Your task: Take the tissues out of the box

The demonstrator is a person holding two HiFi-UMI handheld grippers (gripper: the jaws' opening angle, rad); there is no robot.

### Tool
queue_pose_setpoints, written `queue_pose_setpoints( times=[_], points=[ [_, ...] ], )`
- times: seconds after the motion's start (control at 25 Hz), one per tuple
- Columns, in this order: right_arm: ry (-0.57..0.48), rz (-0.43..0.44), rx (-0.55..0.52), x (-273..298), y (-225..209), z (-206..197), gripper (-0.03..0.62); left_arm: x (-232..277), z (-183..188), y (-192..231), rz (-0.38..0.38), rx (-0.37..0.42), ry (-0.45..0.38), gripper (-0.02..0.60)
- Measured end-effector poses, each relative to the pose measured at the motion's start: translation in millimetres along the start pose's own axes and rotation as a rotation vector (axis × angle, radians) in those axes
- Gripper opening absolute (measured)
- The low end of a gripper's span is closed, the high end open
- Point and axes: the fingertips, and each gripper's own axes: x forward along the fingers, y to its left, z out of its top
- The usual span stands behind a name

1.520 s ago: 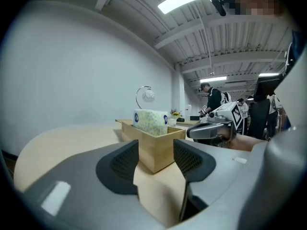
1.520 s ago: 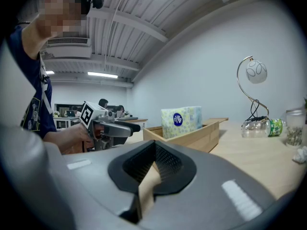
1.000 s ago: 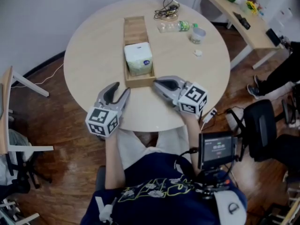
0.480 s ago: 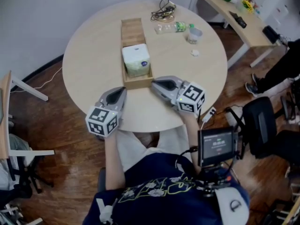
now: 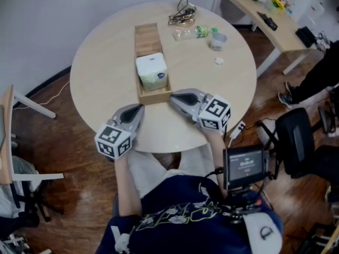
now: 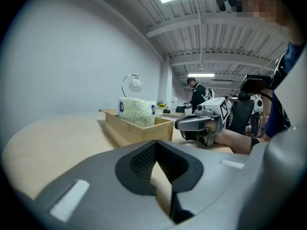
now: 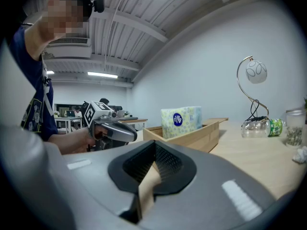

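Observation:
A tissue pack (image 5: 152,72) with a pale green floral print stands upright in the near end of a long wooden box (image 5: 148,36) on the round table (image 5: 106,73). My left gripper (image 5: 139,108) rests at the table's near edge, just left of the box's near end, shut with nothing between its jaws. My right gripper (image 5: 174,97) lies right of that end, also shut and empty. The left gripper view shows the tissue pack (image 6: 135,111), the box (image 6: 144,131) and the right gripper (image 6: 199,123) ahead. The right gripper view shows the tissue pack (image 7: 181,120) and the left gripper (image 7: 112,128).
At the table's far side lie a tangled lamp cable (image 5: 180,15), a plastic bottle (image 5: 190,32), a cup (image 5: 217,40) and a small crumpled scrap (image 5: 219,61). A wooden desk (image 5: 254,9) stands at the back right, an office chair (image 5: 294,142) to the right.
My left gripper's jaws have closed from open to shut on nothing. Both grippers stay at the near edge; the head view has shifted slightly.

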Motion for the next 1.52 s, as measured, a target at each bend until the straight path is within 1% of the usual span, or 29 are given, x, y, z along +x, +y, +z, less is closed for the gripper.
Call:
queue_pose_setpoints(
  times=[0.16, 0.36, 0.44, 0.52, 0.64, 0.76, 0.92, 1.12, 1.2, 1.4, 1.52],
  points=[
    [-0.007, 0.006, -0.001, -1.3, 0.0, 1.9, -0.003, 0.2, 2.6, 5.4, 0.046, -0.009, -0.01, 0.003],
    [-0.01, 0.005, 0.0, -1.6, 0.5, 0.9, -0.003, 4.6, -3.8, 6.4, 0.044, -0.027, 0.039, 0.003],
    [-0.004, 0.006, -0.002, -1.8, -0.1, -1.6, -0.003, 4.1, -3.8, 6.1, 0.044, -0.028, 0.039, 0.003],
    [0.0, 0.01, -0.005, -1.9, -0.6, -4.0, -0.003, -0.4, 0.9, 4.5, 0.044, -0.013, 0.003, 0.002],
    [-0.007, 0.01, 0.0, -1.3, 0.6, -0.7, -0.003, -9.3, 10.3, 1.4, 0.044, 0.02, -0.076, 0.002],
    [-0.013, 0.008, -0.003, -1.3, 0.9, 3.1, -0.003, -11.0, 13.0, 0.9, 0.046, 0.026, -0.099, 0.002],
    [-0.005, -0.002, 0.002, 0.0, -1.0, 2.0, -0.003, -10.8, 12.3, 2.7, 0.046, 0.025, -0.1, 0.002],
    [-0.001, 0.007, -0.004, 1.1, -1.0, -0.5, -0.003, -10.4, 9.9, 3.5, 0.046, 0.026, -0.094, 0.002],
    [-0.002, 0.005, 0.001, 1.0, -0.3, -0.9, -0.003, -9.3, 7.8, 3.5, 0.047, 0.022, -0.082, 0.002],
    [-0.012, 0.0, 0.004, -2.2, -3.6, -3.7, -0.003, 1.1, 1.8, 4.6, 0.046, 0.002, -0.023, 0.002],
    [-0.008, -0.001, 0.002, -0.8, -4.8, -5.3, -0.003, 1.8, 2.1, 6.7, 0.042, 0.001, -0.027, 0.002]
  ],
)
